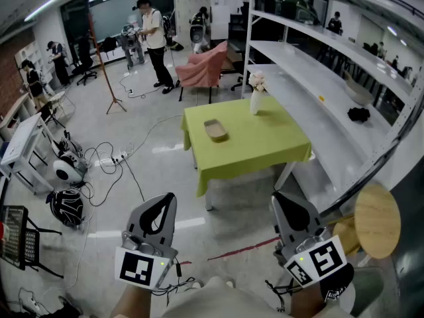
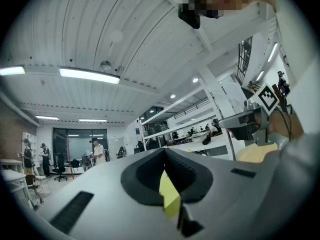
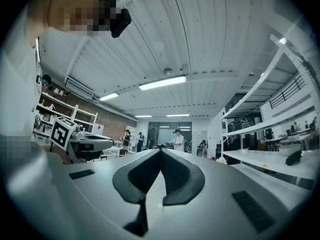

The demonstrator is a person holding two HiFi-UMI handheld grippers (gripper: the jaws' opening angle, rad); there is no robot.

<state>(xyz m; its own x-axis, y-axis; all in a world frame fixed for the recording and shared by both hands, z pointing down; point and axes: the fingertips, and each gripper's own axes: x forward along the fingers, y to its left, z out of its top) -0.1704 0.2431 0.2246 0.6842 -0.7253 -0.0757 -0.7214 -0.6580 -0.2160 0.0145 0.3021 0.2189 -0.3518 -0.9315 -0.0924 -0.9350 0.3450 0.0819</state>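
Note:
My left gripper [image 1: 167,197] is held low at the bottom left of the head view, jaws shut tip to tip with nothing in them. My right gripper [image 1: 278,196] is level with it at the bottom right, also shut and empty. Both point forward toward a table with a green cloth [image 1: 252,152] a few steps away. On that table lie a shallow tan tray [image 1: 214,130] and a white vase with flowers [image 1: 256,101]. In the left gripper view the closed jaws [image 2: 164,152] frame a sliver of the green cloth. The right gripper [image 3: 160,151] looks across the room.
White shelving [image 1: 318,78] runs along the right wall, and a round wooden stool [image 1: 377,220] stands by my right gripper. A pink armchair [image 1: 205,68] is behind the table. Cables [image 1: 106,158], a backpack [image 1: 66,207] and desks lie left. A person [image 1: 156,42] stands far back.

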